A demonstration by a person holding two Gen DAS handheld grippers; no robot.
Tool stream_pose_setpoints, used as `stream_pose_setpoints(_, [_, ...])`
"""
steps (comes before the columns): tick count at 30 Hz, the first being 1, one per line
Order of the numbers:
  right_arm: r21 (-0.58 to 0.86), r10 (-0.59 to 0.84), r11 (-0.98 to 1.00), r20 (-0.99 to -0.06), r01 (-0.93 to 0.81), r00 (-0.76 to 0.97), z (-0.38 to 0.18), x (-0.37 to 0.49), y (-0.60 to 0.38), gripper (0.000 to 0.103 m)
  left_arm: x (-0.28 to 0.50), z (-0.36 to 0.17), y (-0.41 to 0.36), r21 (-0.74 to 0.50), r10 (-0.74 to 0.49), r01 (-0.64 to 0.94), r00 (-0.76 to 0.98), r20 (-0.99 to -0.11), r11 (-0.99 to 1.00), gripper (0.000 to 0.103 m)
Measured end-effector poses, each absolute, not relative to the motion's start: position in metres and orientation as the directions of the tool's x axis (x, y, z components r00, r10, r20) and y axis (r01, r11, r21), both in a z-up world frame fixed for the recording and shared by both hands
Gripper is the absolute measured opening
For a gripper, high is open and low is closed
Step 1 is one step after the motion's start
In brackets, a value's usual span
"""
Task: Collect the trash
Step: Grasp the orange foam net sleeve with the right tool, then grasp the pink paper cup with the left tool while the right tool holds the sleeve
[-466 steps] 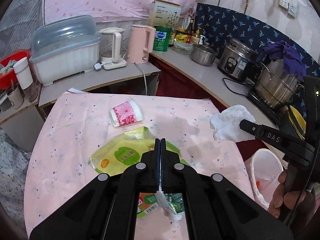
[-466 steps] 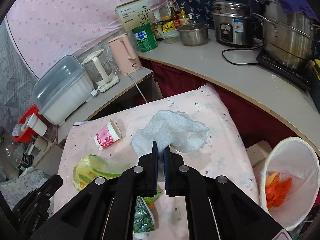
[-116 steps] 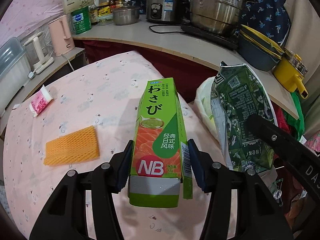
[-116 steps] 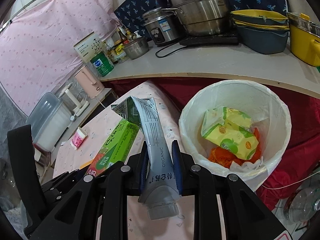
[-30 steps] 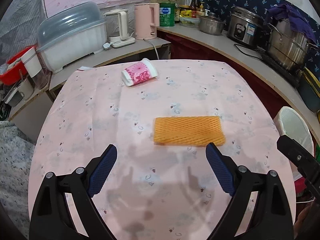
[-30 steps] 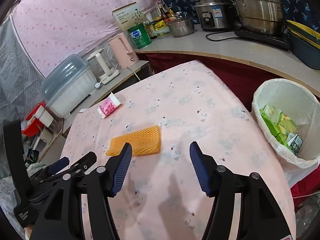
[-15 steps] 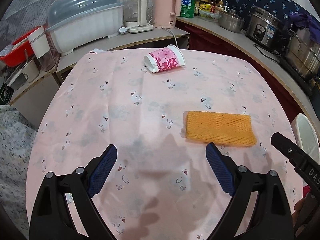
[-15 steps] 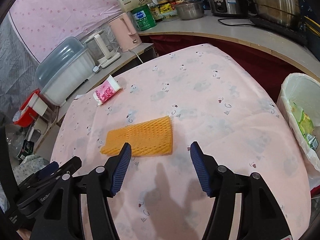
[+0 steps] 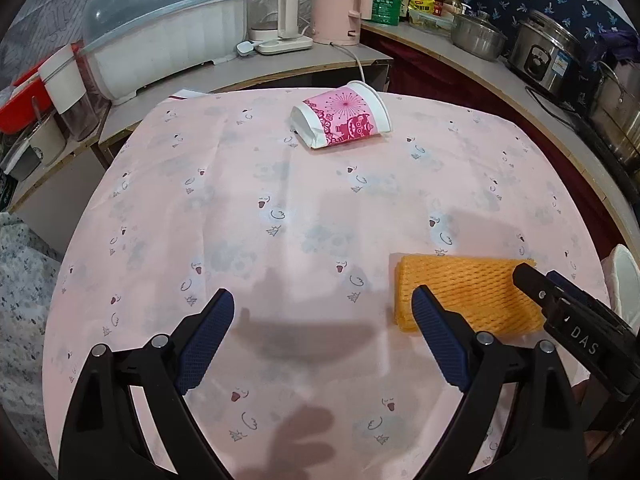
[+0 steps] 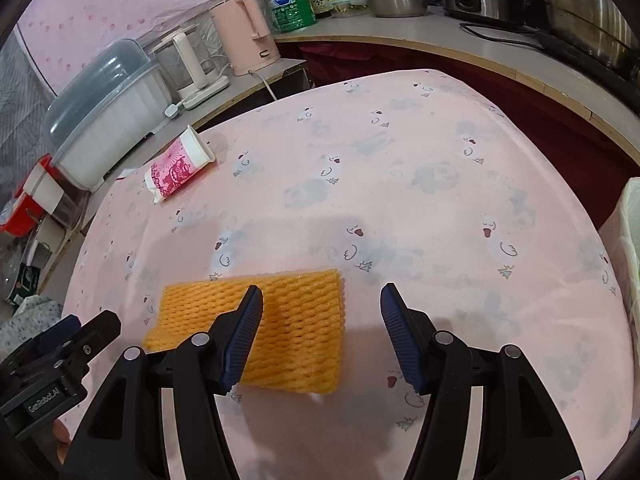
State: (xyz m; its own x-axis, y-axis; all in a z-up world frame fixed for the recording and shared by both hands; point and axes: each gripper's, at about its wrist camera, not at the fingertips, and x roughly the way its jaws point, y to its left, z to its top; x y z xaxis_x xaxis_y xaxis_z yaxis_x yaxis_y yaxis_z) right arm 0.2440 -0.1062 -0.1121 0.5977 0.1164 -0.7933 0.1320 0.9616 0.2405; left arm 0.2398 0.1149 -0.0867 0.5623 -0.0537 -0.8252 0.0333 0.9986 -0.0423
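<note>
Two pieces of trash lie on the pink tablecloth (image 9: 248,208): an orange foam net (image 10: 280,328), flattened into a rectangle, near the front edge, and a pink paper cup (image 9: 344,120) on its side towards the far edge, well apart from the net. The bin (image 10: 632,240) shows only as a white rim at the table's right side.

The right gripper (image 10: 320,312) hangs over the net with its jaws apart and nothing between them; its left finger (image 10: 244,336) overlaps the net in view, the other stands over bare cloth beside the net's right edge. Whether a pad touches the foam cannot be told. The left gripper (image 9: 324,328) is wide open and empty, over bare cloth just left of the net, pointed roughly towards the cup.

Handling, as judged: the net looks very light, soft and springy, with an open mesh that should give under the pads and offer good friction. It lies flat, so a grip would probably need one finger slid under an edge, or a pinch that bunches the right-hand short edge. The cup seems light and thin-walled, already dented at its base; it may roll, and a gentle squeeze across the body near the rim seems safest.
</note>
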Motion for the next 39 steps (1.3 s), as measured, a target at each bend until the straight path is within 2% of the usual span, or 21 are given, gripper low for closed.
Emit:
stream_pose_setpoints(7, [0.236, 0.146, 0.969, -0.792, 0.077, 0.593, -0.117, 0.248, -0.091, 0.059, 0.253, -0.111, 0.105, 0.008, -0.019, 0.050, 0.519, -0.855, 0.999, 0.086])
stream_pose_setpoints(13, [0.208, 0.117, 0.974, -0.793, 0.085, 0.597, -0.117, 0.246, -0.089, 0.038, 0.256, -0.115, 0.107, -0.004, -0.028, 0.048, 0.515, -0.857, 0.999, 0.086])
stream_pose_setpoints(17, [0.211, 0.103, 0.971, -0.789, 0.110, 0.606, -0.113, 0.240, -0.097, 0.017, 0.257, -0.115, 0.107, -0.008, -0.031, 0.047, 0.514, -0.857, 0.999, 0.086])
stream_pose_setpoints(20, [0.236, 0.117, 0.965, -0.778, 0.114, 0.618, -0.106, 0.235, -0.102, 0.010, 0.257, -0.112, 0.108, -0.021, -0.042, 0.047, 0.513, -0.858, 0.999, 0.086])
stream_pose_setpoints(29, [0.282, 0.092, 0.947, -0.703, 0.157, 0.705, -0.069, 0.236, -0.121, 0.009, 0.277, -0.083, 0.118, -0.071, -0.087, 0.049, 0.561, -0.823, 0.996, 0.086])
stream_pose_setpoints(34, [0.320, 0.066, 0.925, -0.671, 0.207, 0.739, -0.054, 0.253, -0.144, 0.009, 0.311, -0.065, 0.125, -0.098, -0.109, 0.052, 0.621, -0.776, 0.994, 0.093])
stream_pose_setpoints(39, [0.365, 0.075, 0.902, -0.660, 0.231, 0.748, -0.053, 0.280, -0.161, 0.009, 0.357, -0.066, 0.116, 0.007, -0.076, 0.124, 0.657, -0.750, 0.992, 0.093])
